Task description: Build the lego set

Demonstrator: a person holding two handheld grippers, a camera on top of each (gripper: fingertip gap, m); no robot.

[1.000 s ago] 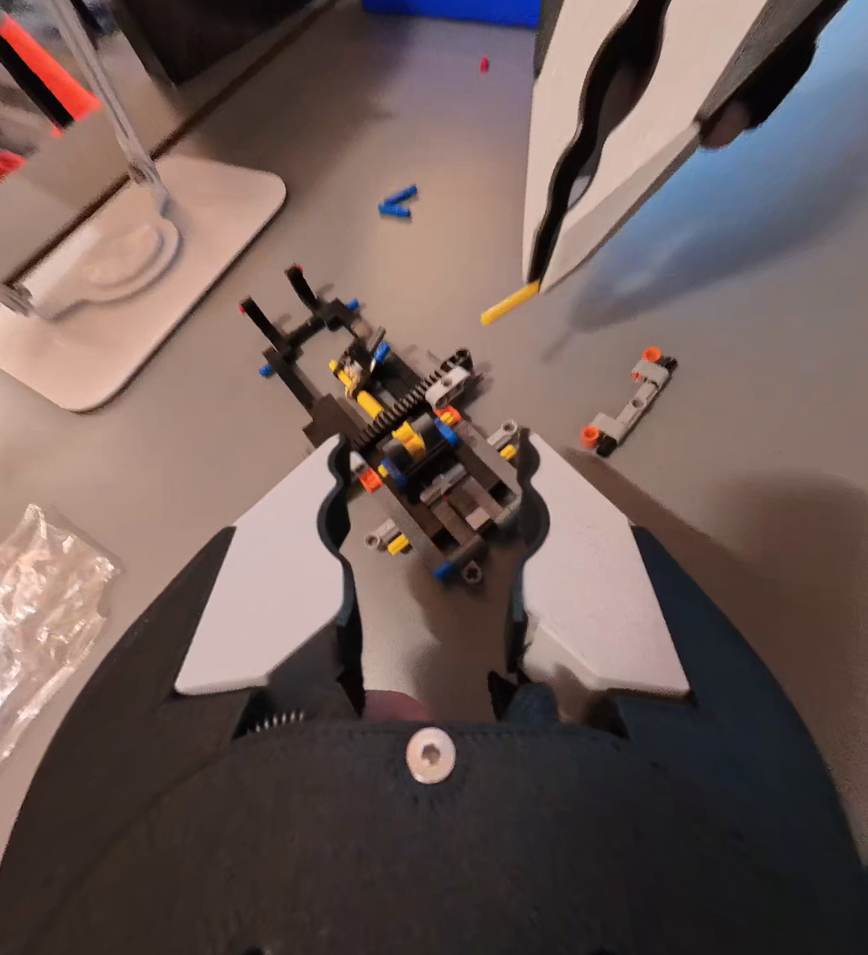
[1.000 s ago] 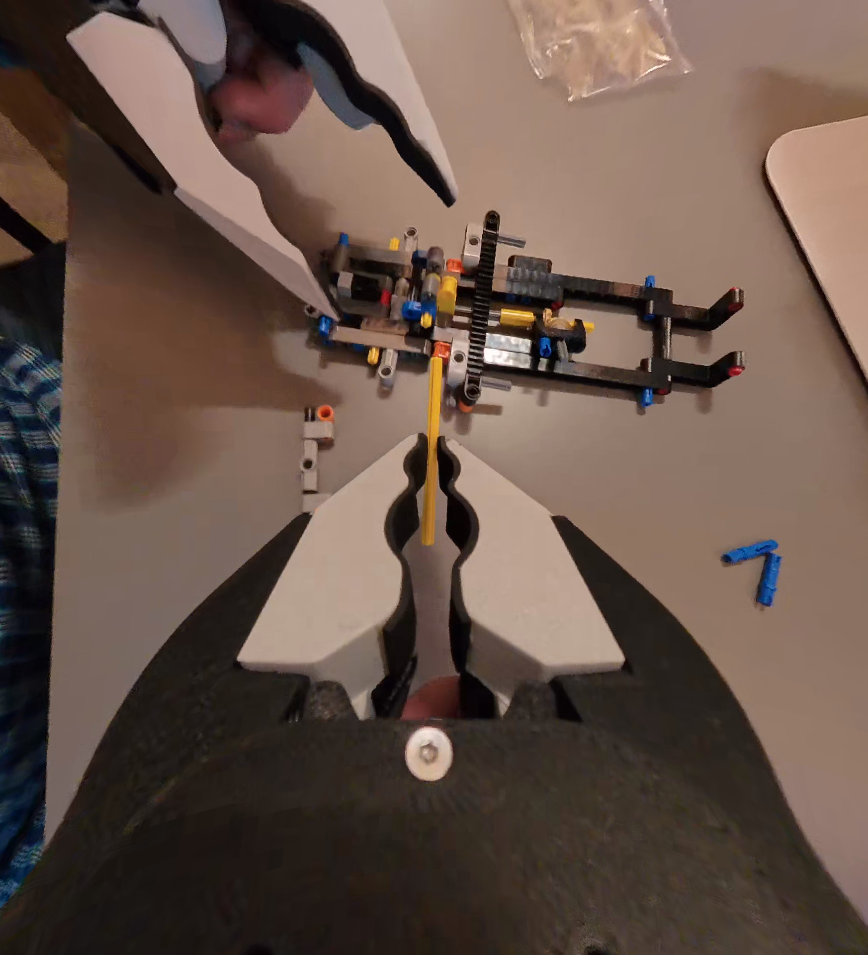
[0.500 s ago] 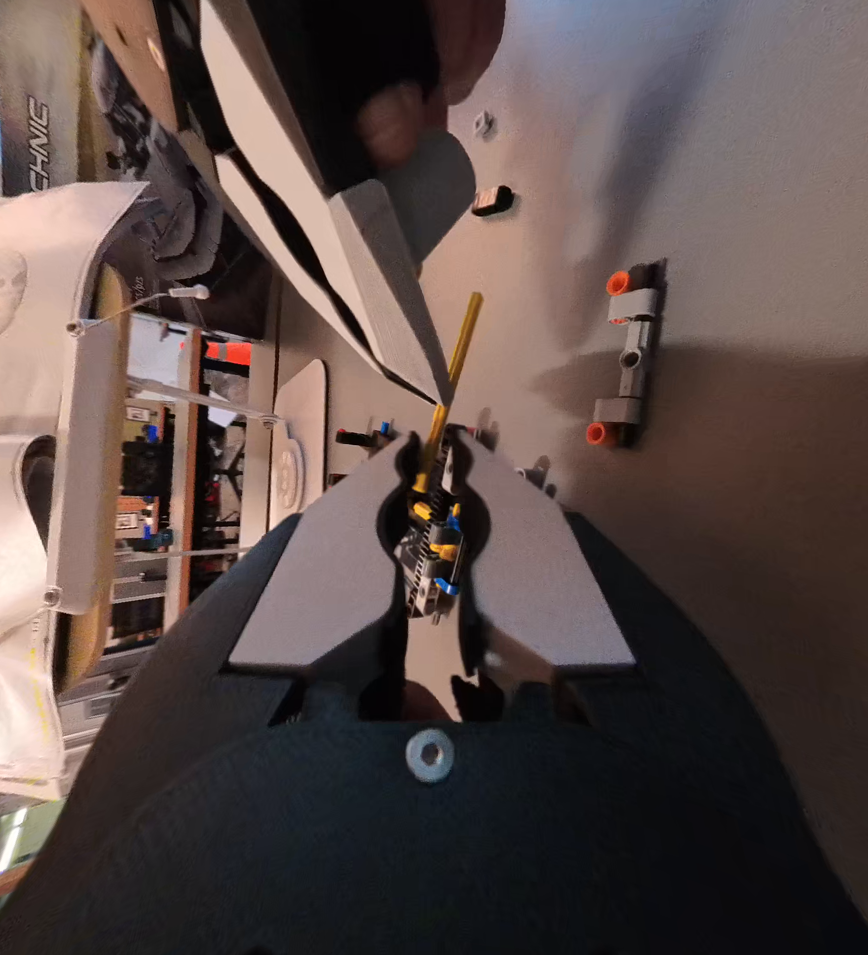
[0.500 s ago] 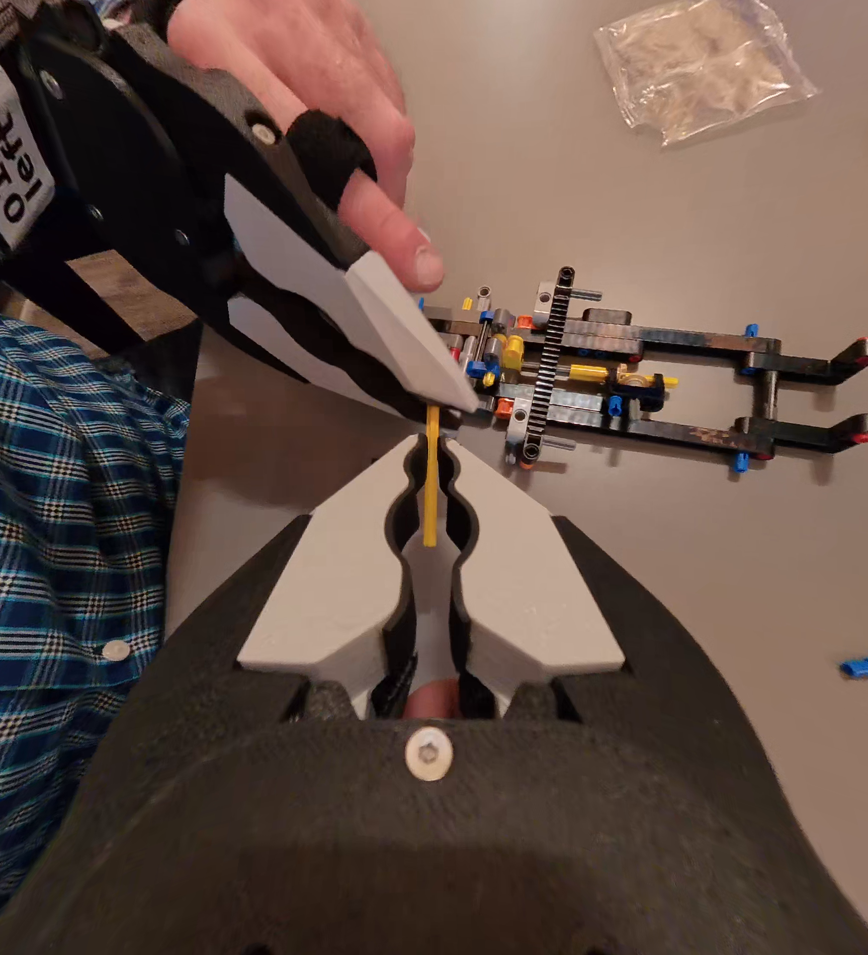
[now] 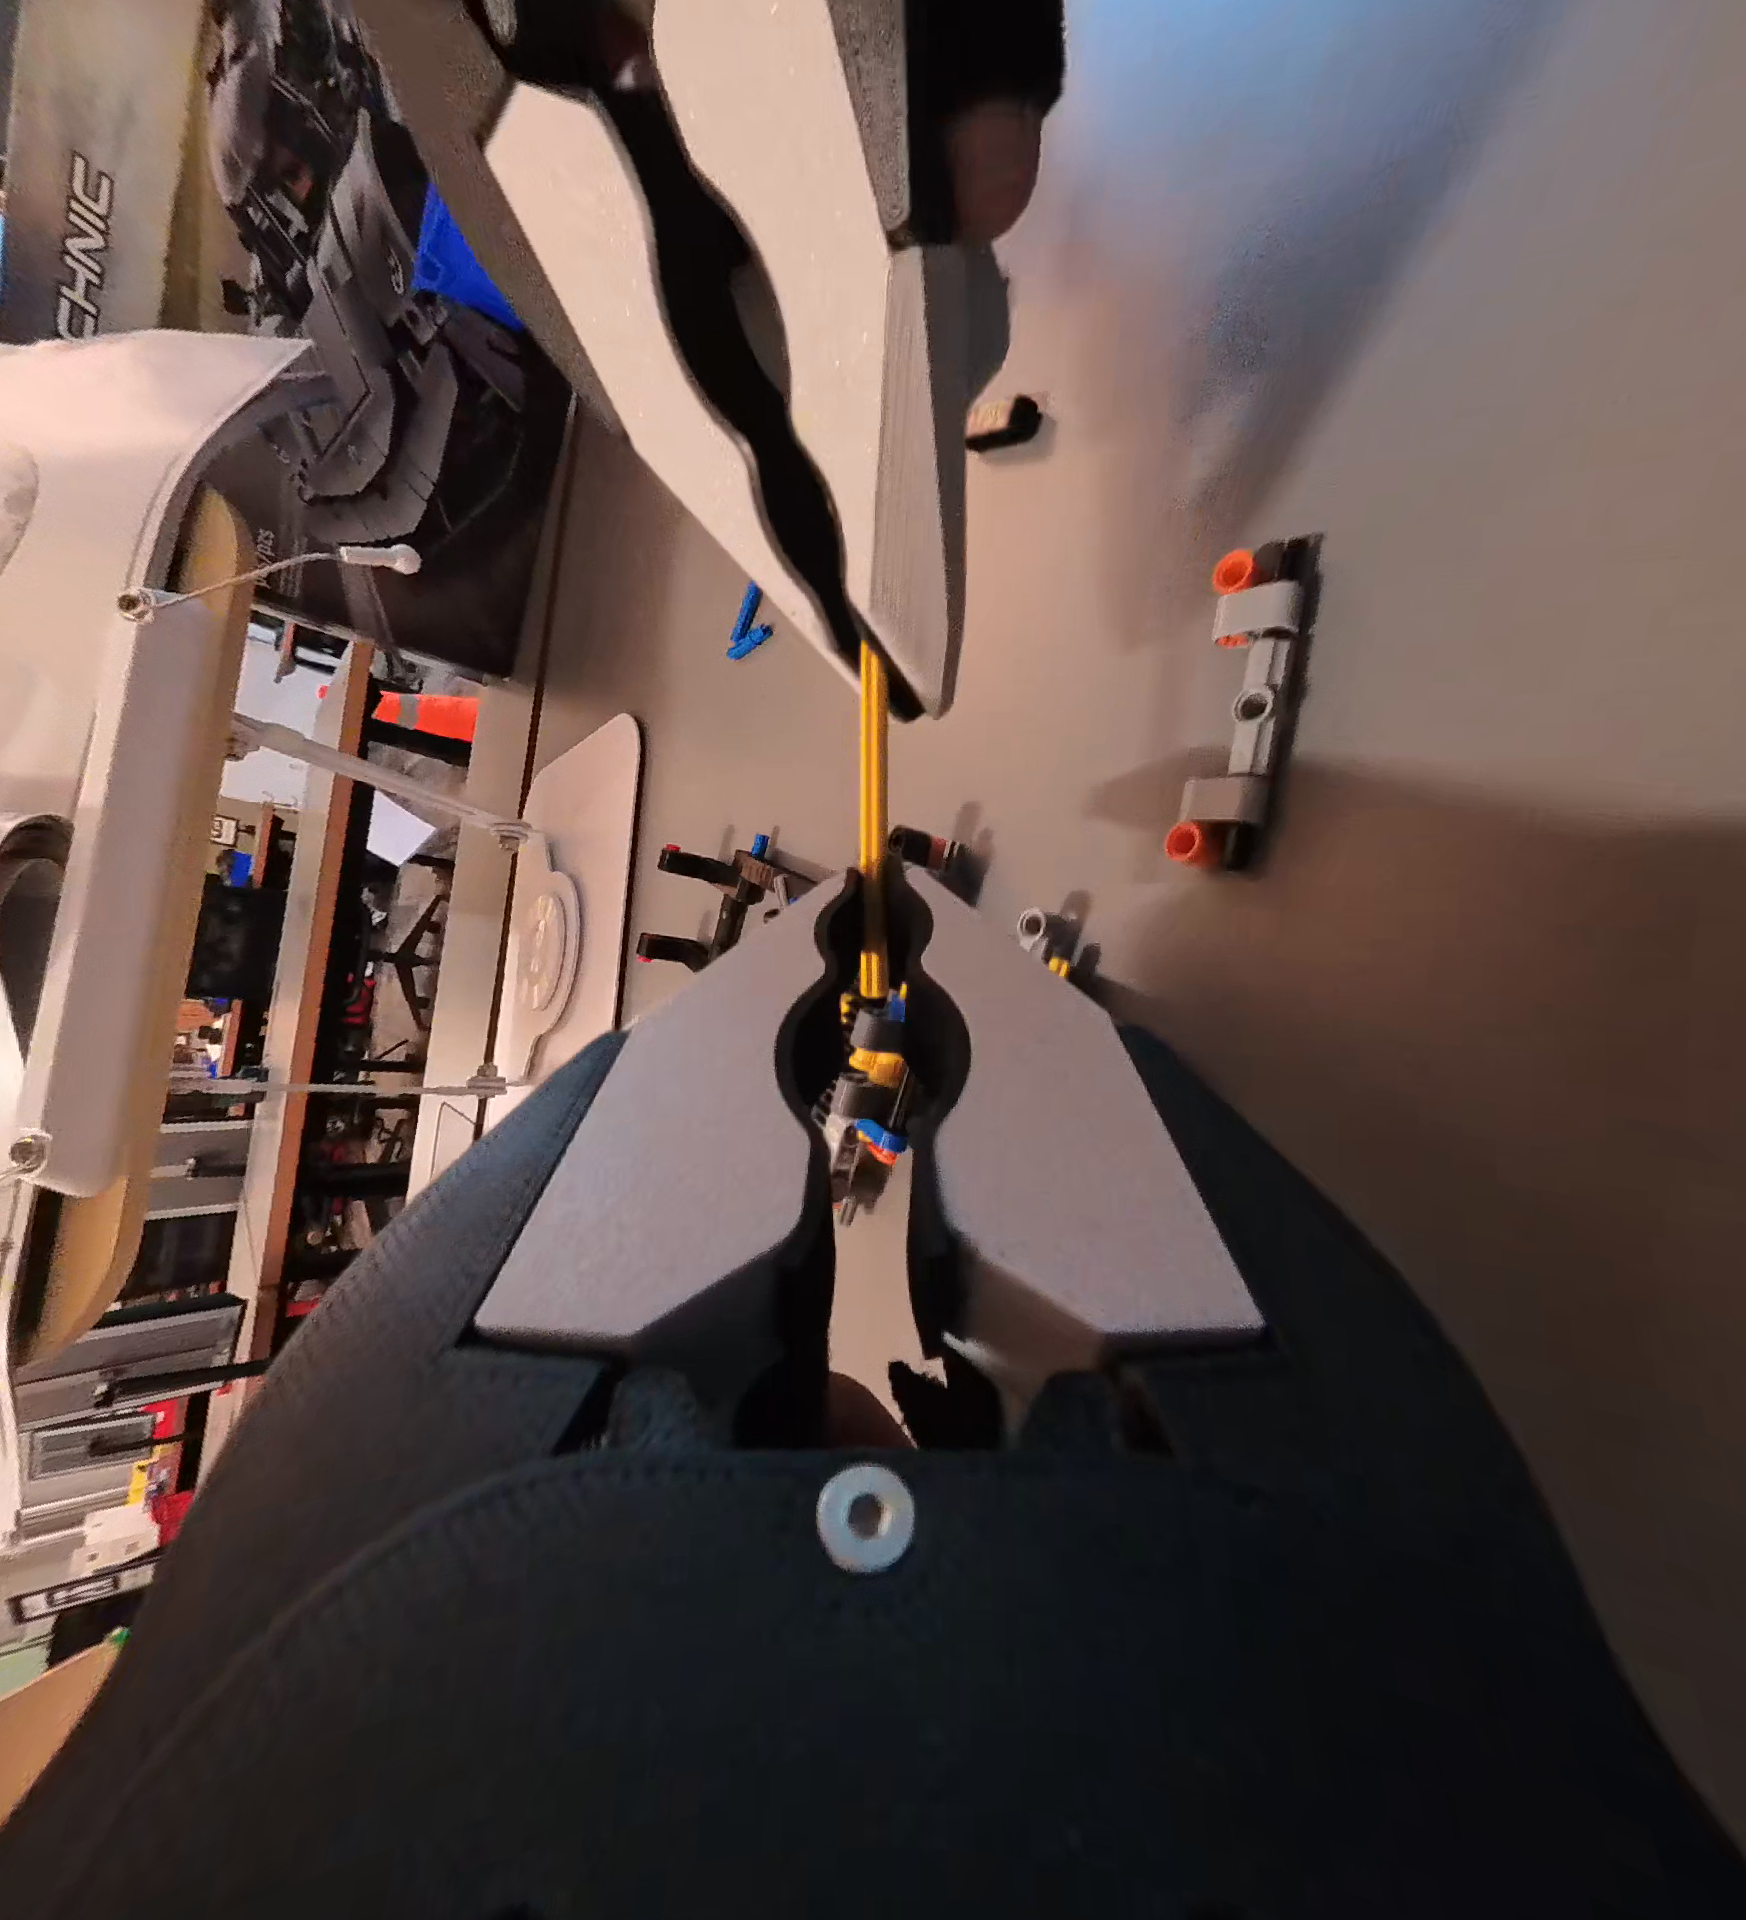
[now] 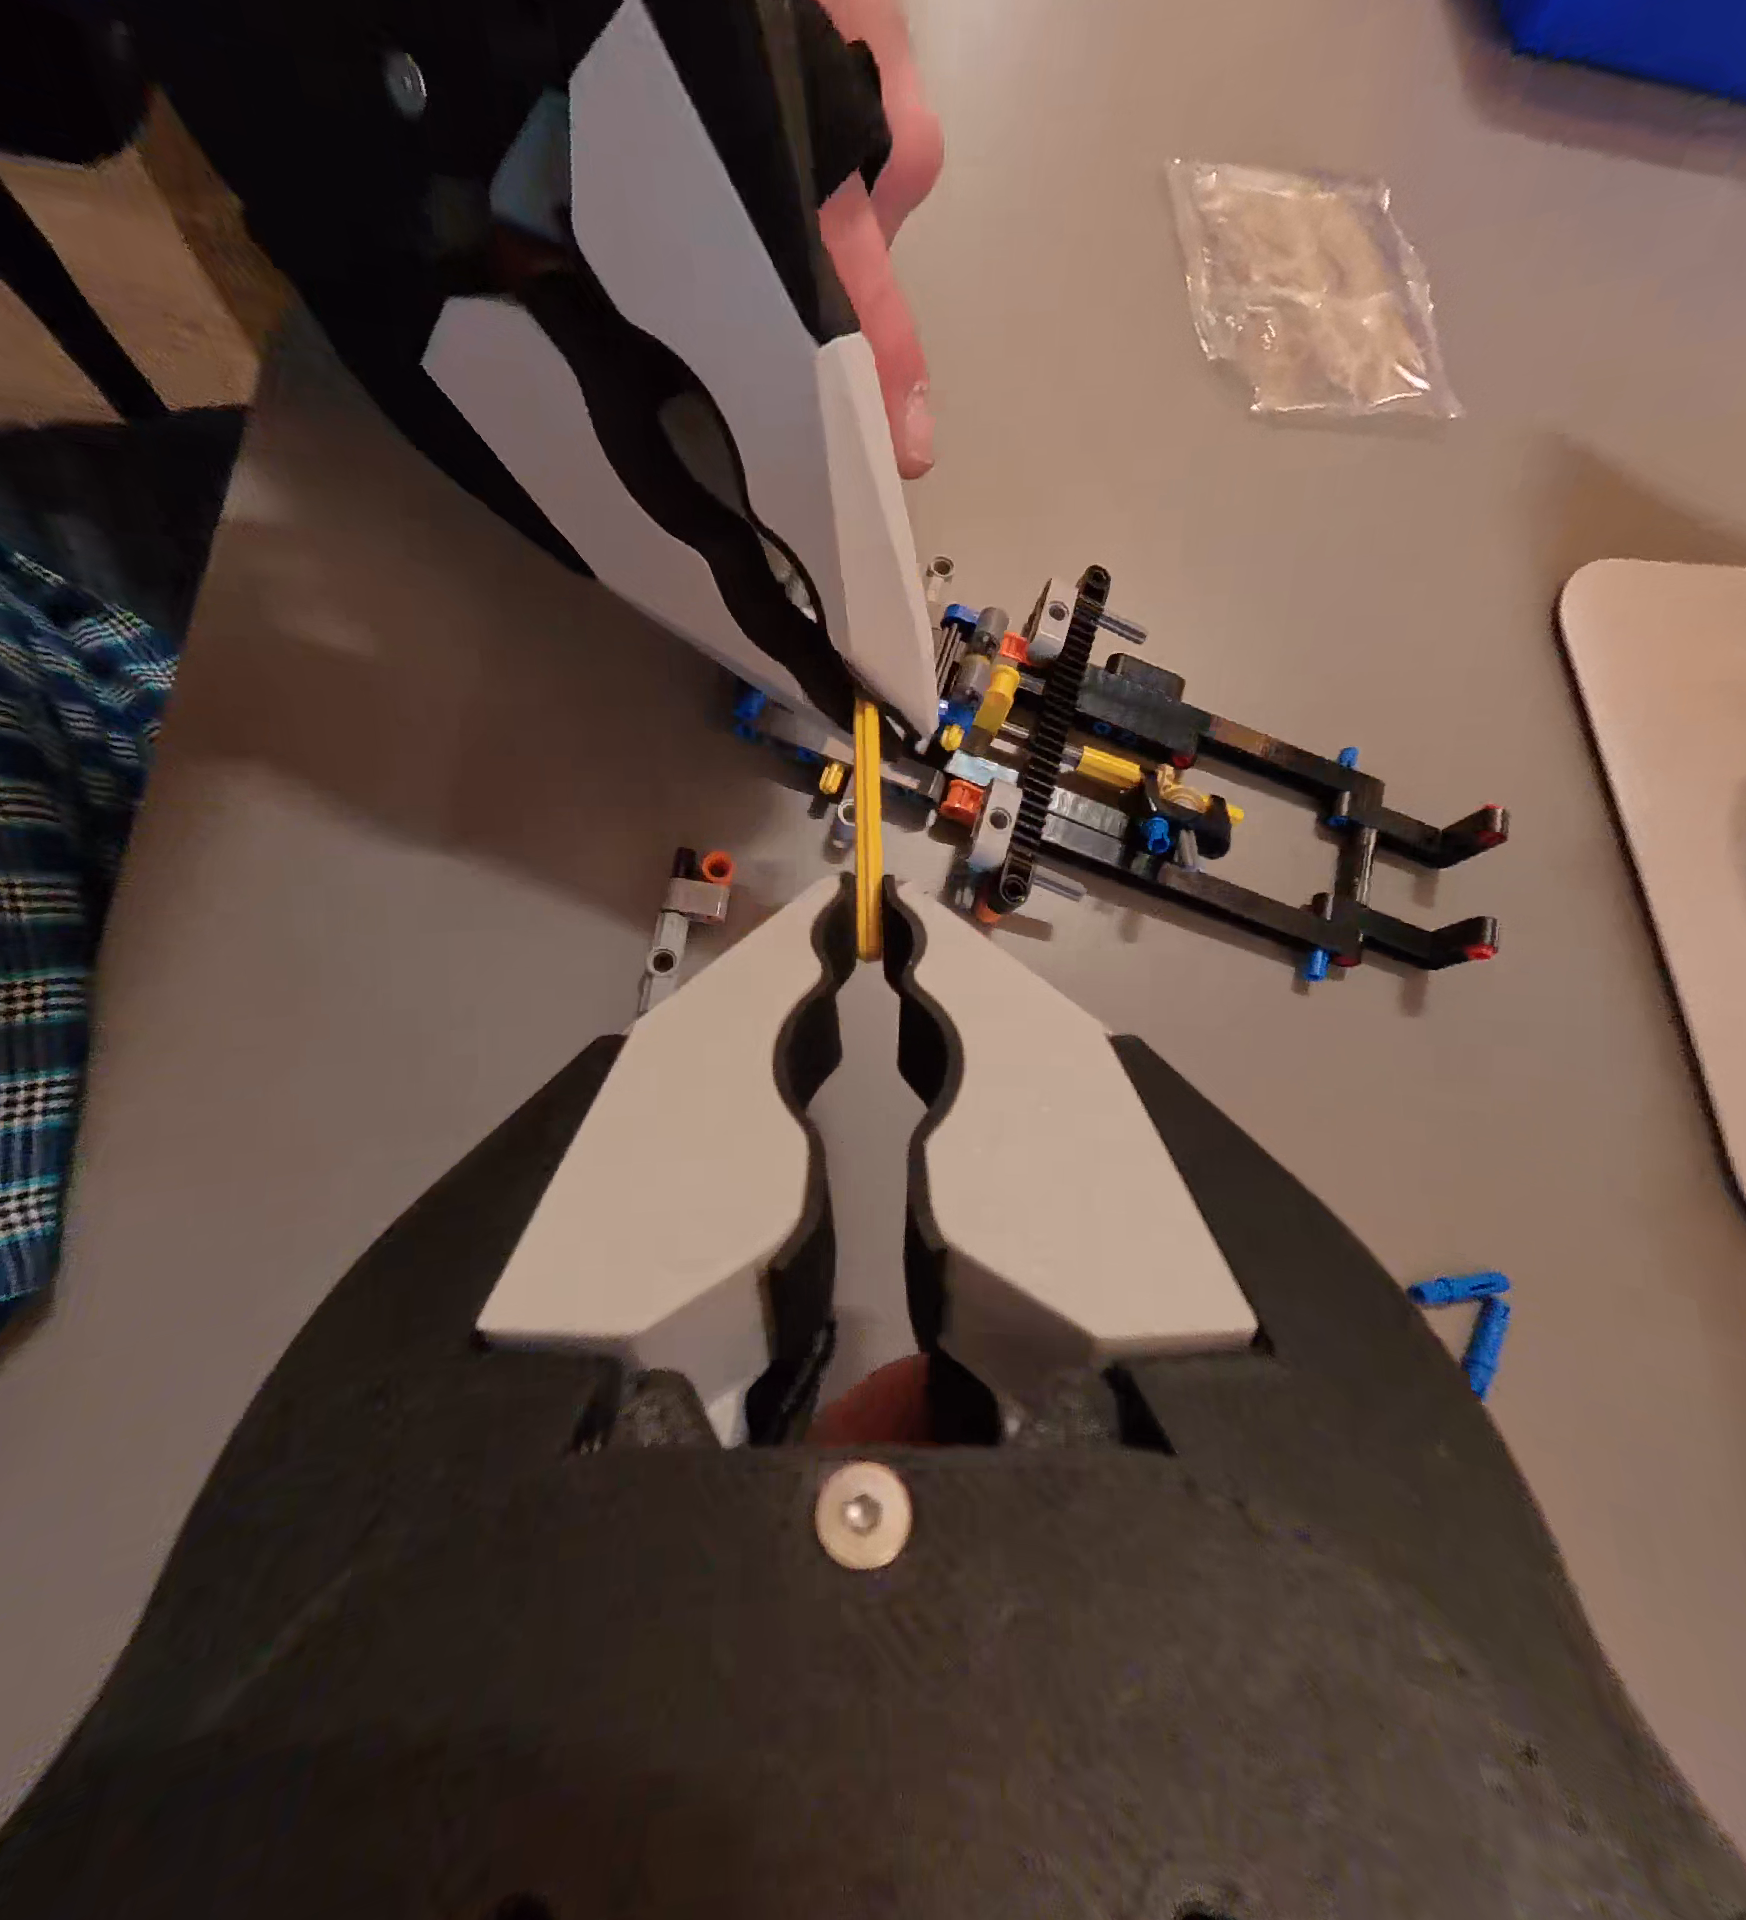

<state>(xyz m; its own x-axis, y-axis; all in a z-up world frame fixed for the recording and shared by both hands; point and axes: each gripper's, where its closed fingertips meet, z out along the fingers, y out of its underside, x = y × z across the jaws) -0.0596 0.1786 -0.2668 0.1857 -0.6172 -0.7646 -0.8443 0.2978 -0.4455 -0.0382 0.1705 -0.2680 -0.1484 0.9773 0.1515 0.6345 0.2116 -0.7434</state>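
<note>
The right gripper [image 6: 867, 902] is clamped on the near end of a yellow axle [image 6: 867, 821]. The axle's far end enters the lego assembly [image 6: 1087, 769], which lies on the surface [image 6: 1160, 1143] directly ahead. The left gripper [image 5: 874, 914] is closed on the assembly's near end. A grey connector piece [image 6: 687, 914] lies just left of the right gripper's tips.
</note>
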